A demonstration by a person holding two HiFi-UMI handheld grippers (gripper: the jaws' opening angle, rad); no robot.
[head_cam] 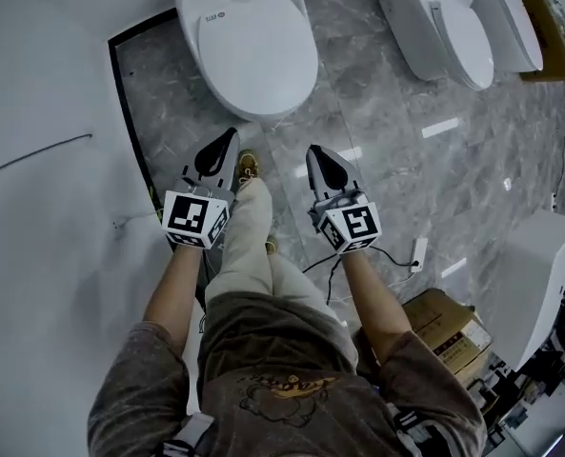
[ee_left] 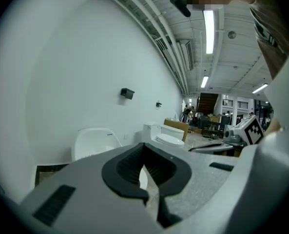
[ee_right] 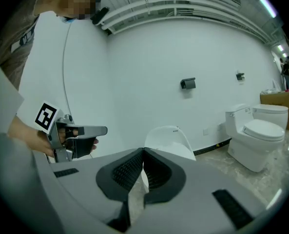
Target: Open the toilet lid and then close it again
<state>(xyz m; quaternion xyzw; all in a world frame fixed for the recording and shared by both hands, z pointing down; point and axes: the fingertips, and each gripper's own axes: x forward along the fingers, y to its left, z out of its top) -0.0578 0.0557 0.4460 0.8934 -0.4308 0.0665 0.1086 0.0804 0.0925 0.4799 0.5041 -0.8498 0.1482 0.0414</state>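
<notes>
The white oval ceramic toilet was cut off by the head view's top edge. In both gripper views, grey jaws hid its lower part. Distant figures were too small to tell.

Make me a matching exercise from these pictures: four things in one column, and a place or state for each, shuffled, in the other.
Things:
1. left tool
2. nearest toilet
3. cardboard box
4. shoe

Places or states:
A. head view's lower right
B. jaws together, nothing between them
C. between the left tool and the right tool
D. white, top of the head view, ahead of both tools

Pairs: 1-B, 2-D, 3-A, 4-C
</notes>
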